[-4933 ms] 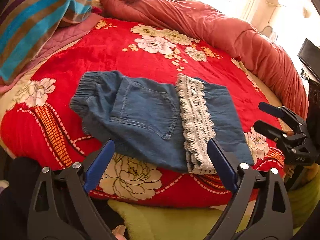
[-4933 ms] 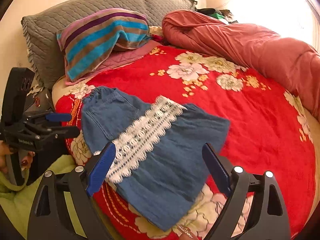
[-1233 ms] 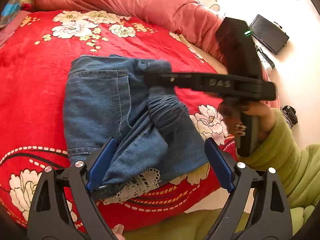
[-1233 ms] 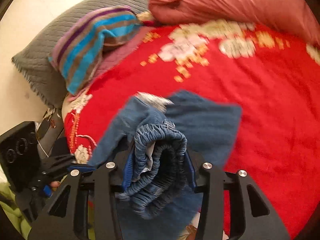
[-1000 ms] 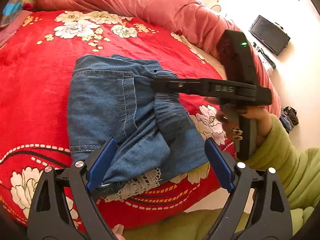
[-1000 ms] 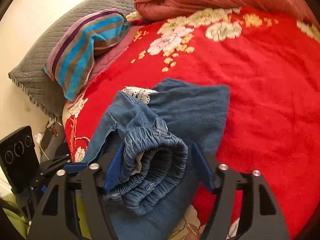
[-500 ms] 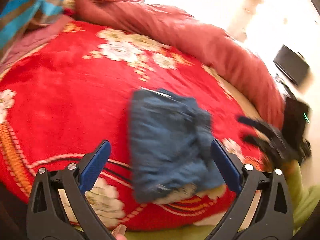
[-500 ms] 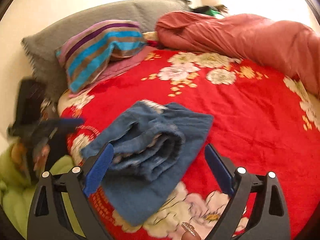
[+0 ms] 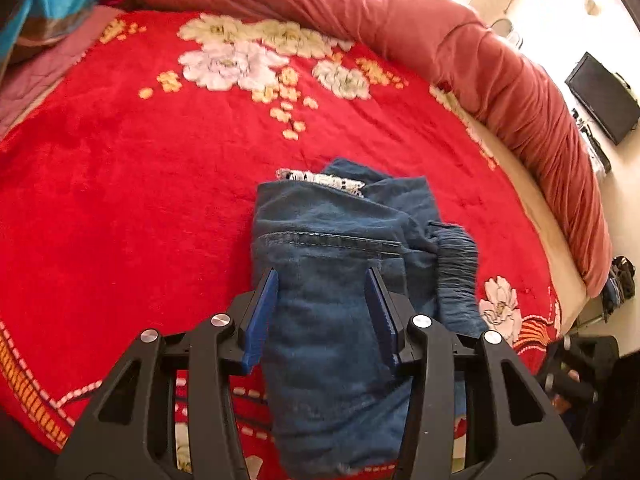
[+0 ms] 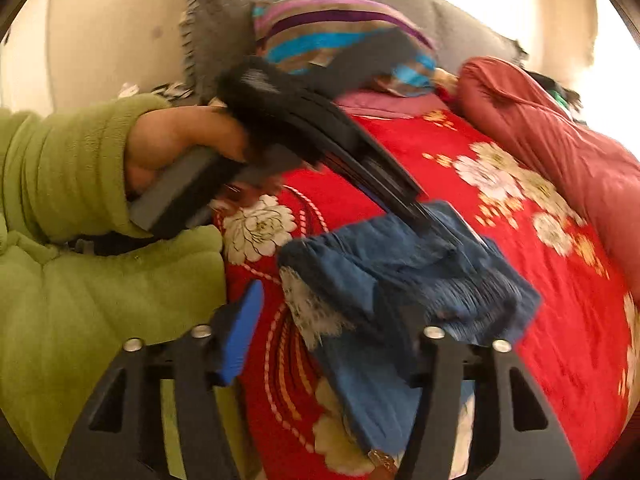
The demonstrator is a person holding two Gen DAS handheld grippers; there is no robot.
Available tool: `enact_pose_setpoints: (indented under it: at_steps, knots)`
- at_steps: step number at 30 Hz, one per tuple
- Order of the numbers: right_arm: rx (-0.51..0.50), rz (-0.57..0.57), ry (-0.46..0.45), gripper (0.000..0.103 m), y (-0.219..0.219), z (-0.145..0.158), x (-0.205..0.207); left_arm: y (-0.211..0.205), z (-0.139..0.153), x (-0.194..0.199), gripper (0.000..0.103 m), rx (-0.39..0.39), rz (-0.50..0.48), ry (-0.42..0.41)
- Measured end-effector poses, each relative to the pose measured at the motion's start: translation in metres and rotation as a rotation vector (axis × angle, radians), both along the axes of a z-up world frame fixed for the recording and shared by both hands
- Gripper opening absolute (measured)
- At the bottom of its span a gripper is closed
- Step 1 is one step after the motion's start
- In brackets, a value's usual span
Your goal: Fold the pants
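The blue denim pants (image 9: 344, 264) lie folded in a thick bundle on the red flowered blanket (image 9: 120, 184), with white lace trim peeking out at the far edge. My left gripper (image 9: 324, 312) is over the bundle's near end, jaws partly closed around the thick fold. In the right wrist view the left gripper's fingers (image 10: 404, 200) press onto the pants (image 10: 420, 280). My right gripper (image 10: 324, 332) is open at the bundle's lace edge; its right finger is partly hidden behind denim.
A rolled salmon quilt (image 9: 440, 36) lines the far side of the bed. A striped pillow (image 10: 336, 36) and grey cushion (image 10: 248, 4) sit at the head. A black screen (image 9: 604, 96) stands beyond the bed. My green sleeve (image 10: 76, 168) is at the bed's edge.
The left gripper moved in over the folded bundle and narrowed its jaws around the near fold. The right gripper swung left and lower, toward the lace edge.
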State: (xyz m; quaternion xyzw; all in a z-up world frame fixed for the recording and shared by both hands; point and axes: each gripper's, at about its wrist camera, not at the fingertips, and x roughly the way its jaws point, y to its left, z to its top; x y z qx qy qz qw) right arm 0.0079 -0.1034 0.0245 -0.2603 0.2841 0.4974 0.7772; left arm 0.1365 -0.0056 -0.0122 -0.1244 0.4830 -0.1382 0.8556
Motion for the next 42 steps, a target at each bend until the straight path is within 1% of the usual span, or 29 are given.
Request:
enact_pose_setpoints:
  at_steps: [1,3,6,7,8,9,11,12,13,14,15,16,18,19,20,21,22,24,26,27,28,29,30,31,34,38,42]
  knots:
    - [-0.015,0.01,-0.013,0.046,0.006,-0.002,0.0,0.0,-0.002,0.001,0.037,-0.001,0.003,0.007]
    - [-0.056,0.04,-0.046,0.046,0.02,-0.008,0.005,0.001,-0.006,0.003,0.037,-0.007,0.002,0.016]
    - [-0.065,0.057,-0.038,0.045,0.033,-0.018,0.016,0.0,-0.008,0.004,0.037,0.005,-0.004,0.018]
    - [-0.073,0.056,-0.021,0.035,0.037,-0.023,0.024,-0.001,-0.009,0.004,0.037,0.005,-0.005,0.019]
    - [-0.077,0.075,0.007,0.028,0.039,-0.026,0.027,-0.002,-0.009,0.006,0.037,0.006,-0.005,0.021]
    - [-0.073,0.107,0.028,0.013,0.039,-0.027,0.027,-0.002,-0.01,0.007,0.037,0.007,-0.004,0.023]
    - [-0.071,0.181,0.007,0.011,0.033,-0.023,0.01,-0.002,-0.012,0.008,0.037,0.0,-0.007,0.024]
    - [-0.056,0.213,0.026,0.008,0.027,-0.019,0.003,-0.001,-0.013,0.008,0.037,-0.003,-0.007,0.023]
    - [-0.048,0.229,0.037,0.004,0.022,-0.018,-0.002,0.0,-0.014,0.008,0.037,-0.007,-0.007,0.022]
    - [-0.058,0.232,0.029,0.003,0.018,-0.019,-0.007,0.0,-0.014,0.009,0.037,-0.012,-0.004,0.022]
    - [-0.095,0.207,0.001,0.003,0.017,-0.025,-0.01,0.001,-0.015,0.01,0.037,-0.022,0.0,0.02]
    - [-0.126,0.182,-0.008,0.003,0.017,-0.032,-0.009,0.002,-0.016,0.01,0.037,-0.031,0.004,0.017]
    - [-0.173,0.103,0.012,0.003,0.017,-0.049,0.0,0.003,-0.017,0.009,0.037,-0.044,0.013,0.012]
    - [-0.152,0.072,0.052,0.003,0.014,-0.051,0.004,0.003,-0.017,0.007,0.037,-0.044,0.013,0.008]
    - [-0.12,0.067,0.061,0.004,0.012,-0.047,0.003,0.003,-0.017,0.005,0.037,-0.041,0.01,0.006]
    - [-0.063,0.072,0.07,0.006,0.008,-0.037,0.001,0.004,-0.017,0.004,0.037,-0.037,0.008,0.005]
    - [-0.018,0.079,0.067,0.019,0.006,-0.027,-0.001,0.004,-0.017,0.003,0.037,-0.036,0.008,0.004]
    - [0.032,0.08,0.039,0.036,0.004,-0.014,0.0,0.005,-0.016,0.003,0.037,-0.047,0.014,0.004]
    - [0.051,0.061,0.03,0.036,0.008,-0.007,0.007,0.005,-0.016,0.004,0.037,-0.045,0.015,0.001]
    - [0.056,0.047,0.049,0.036,0.012,-0.008,0.012,0.005,-0.016,0.003,0.037,-0.046,0.016,0.001]
    - [0.048,0.028,0.088,0.036,0.017,-0.011,0.021,0.005,-0.016,0.003,0.037,-0.047,0.018,0.001]
    - [0.023,0.015,0.11,0.034,0.021,-0.019,0.028,0.006,-0.016,0.003,0.037,-0.047,0.019,0.001]
    - [-0.026,0.004,0.121,0.034,0.026,-0.029,0.032,0.006,-0.015,0.003,0.037,-0.045,0.019,0.0]
    - [-0.064,0.011,0.13,0.034,0.029,-0.038,0.03,0.006,-0.015,0.003,0.037,-0.043,0.018,-0.001]
    - [-0.102,0.022,0.122,0.036,0.027,-0.05,0.018,0.007,-0.016,0.002,0.037,-0.049,0.018,-0.002]
    - [-0.07,0.008,0.166,0.037,0.02,-0.049,0.018,0.007,-0.018,0.002,0.038,-0.055,0.021,-0.005]
    - [-0.014,0.017,0.166,0.037,0.008,-0.028,0.015,0.008,-0.011,-0.005,0.039,-0.044,0.027,-0.025]
